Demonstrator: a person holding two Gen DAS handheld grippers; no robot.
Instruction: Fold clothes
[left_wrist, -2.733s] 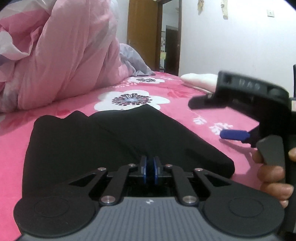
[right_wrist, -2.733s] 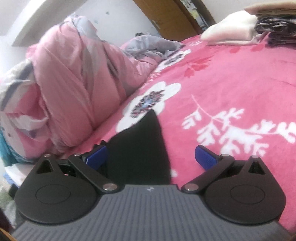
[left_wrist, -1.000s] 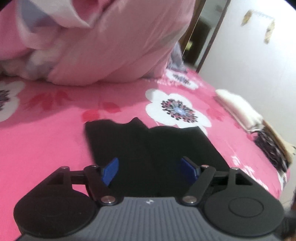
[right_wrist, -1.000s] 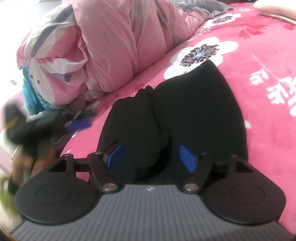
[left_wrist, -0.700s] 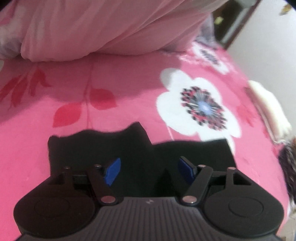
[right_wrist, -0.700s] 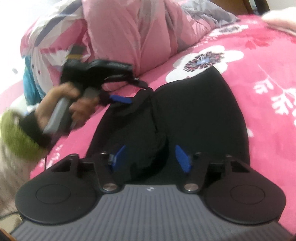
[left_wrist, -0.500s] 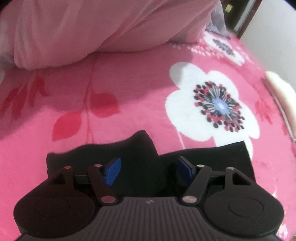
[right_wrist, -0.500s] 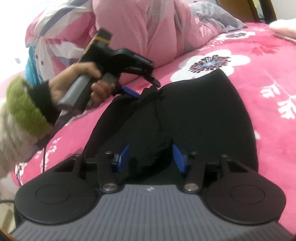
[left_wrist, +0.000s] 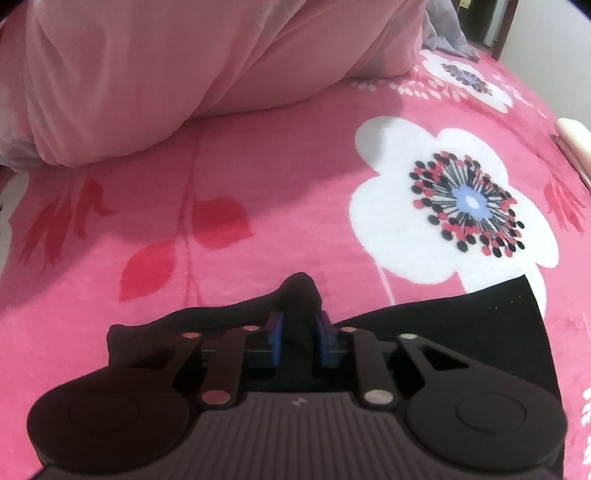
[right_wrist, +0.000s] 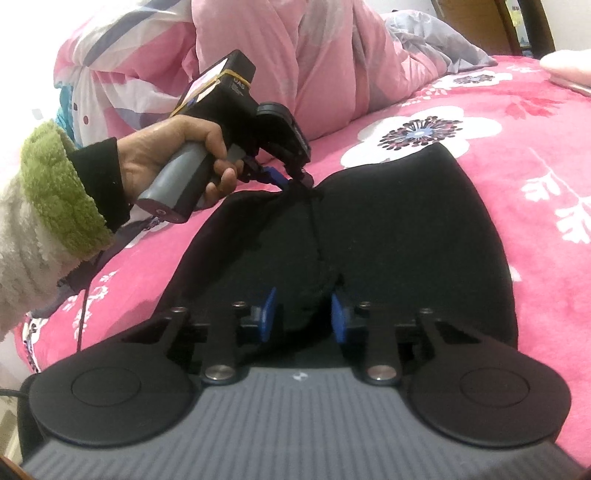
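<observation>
A soft black folded garment (right_wrist: 388, 236) is being held flat on the pink fleece blanket printed with white flowers (left_wrist: 258, 192), and the gripping step that opens a new fold is judged to be in hand. In the left wrist view, the left gripper (left_wrist: 298, 341) is being seen with its 2 blue pads drawn narrow, having just been closing, and a raised ridge of the black cloth is being pinched between them at the garment's far edge, toward 12 o'clock. In the right wrist view, the right gripper (right_wrist: 303, 315) is likewise being shown narrowed after just closing, its pads pressing a bunched ridge at the near edge, toward 6 o'clock, while the left tool is being seen at 11 o'clock in a hand (right_wrist: 173, 155) with a fluffy green cuff. A heaped pale pink quilt (left_wrist: 166, 74) is lying beyond. The next move is judged to call for both pinched ends being lifted together and carried sideways evenly, so that 1 half is laid over the other without the slippery layers being dragged apart.
</observation>
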